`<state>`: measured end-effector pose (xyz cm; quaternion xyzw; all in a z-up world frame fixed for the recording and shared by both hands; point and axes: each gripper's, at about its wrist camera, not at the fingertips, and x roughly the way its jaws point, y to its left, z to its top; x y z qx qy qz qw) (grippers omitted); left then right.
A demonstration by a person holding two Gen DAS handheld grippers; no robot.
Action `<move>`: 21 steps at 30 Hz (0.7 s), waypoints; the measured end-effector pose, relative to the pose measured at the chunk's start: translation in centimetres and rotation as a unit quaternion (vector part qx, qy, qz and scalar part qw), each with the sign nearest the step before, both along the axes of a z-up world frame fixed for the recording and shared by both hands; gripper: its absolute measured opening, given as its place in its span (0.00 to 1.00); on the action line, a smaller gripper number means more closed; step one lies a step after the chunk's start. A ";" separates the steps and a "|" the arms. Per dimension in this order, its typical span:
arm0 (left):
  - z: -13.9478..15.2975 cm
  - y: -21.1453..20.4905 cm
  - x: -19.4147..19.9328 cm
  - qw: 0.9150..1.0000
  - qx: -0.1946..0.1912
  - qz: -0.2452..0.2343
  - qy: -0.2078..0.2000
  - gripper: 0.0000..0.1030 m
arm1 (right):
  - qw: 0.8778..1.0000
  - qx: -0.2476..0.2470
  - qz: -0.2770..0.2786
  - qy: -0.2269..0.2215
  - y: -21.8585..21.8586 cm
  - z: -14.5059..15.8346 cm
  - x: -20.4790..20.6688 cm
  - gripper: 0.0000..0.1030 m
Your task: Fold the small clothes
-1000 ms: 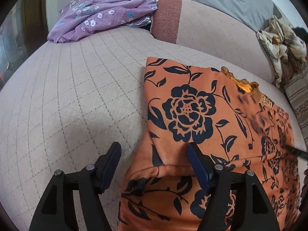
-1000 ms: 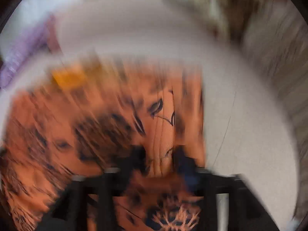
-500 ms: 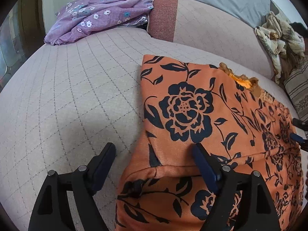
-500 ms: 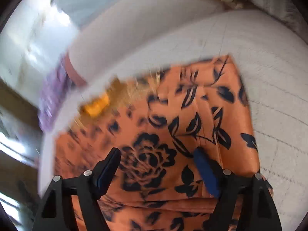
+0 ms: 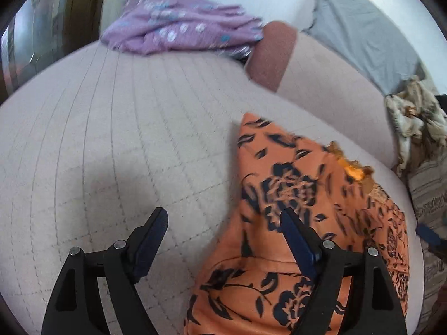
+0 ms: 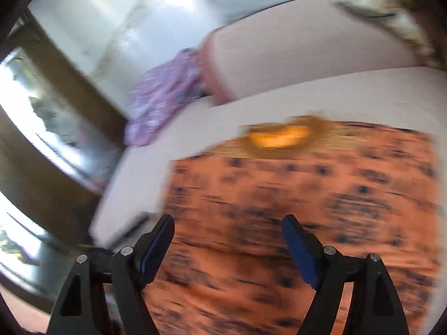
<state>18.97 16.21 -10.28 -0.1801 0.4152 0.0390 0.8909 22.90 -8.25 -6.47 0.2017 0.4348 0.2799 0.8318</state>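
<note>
left wrist view: the left gripper (image 5: 223,223) has its jaws spread wide with nothing between them; they have just been opening, and the cloth is free of the pads. its left finger hangs over bare cushion, its right finger over the near left part of the orange floral garment (image 5: 307,209), above the cloth and not pinching it. that garment, orange with black flowers and leaves, lies flat and folded on the pale quilted sofa seat (image 5: 111,153), a yellow-gold trim at its far edge. beyond the garment's far left corner a purple flowered cloth (image 5: 178,33) is heaped at the back of the seat, beside a reddish-brown cushion end (image 5: 271,53). past the garment's far right edge a cream patterned cloth (image 5: 413,117) is bunched against the backrest, with a grey sheet (image 5: 363,28) above it. right wrist view, blurred: the right gripper (image 6: 227,231) likewise has jaws that have just been opening, now wide apart and empty, hanging over the orange garment's near left part, with the purple cloth far off to the garment's upper left.
</note>
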 end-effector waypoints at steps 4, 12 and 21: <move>-0.5 1.4 0.3 0.999 -0.027 0.030 0.021 0.80 | 0.993 0.095 0.054 0.045 6.9 -1.6 4.2 0.80; -0.6 2.7 0.9 0.997 -0.051 0.038 0.035 0.81 | 0.978 0.144 -0.004 0.150 13.7 -10.4 12.2 0.80; -1.1 0.9 2.5 0.999 -0.002 0.013 0.043 0.80 | 0.987 0.114 0.002 0.112 13.5 -9.0 11.4 0.80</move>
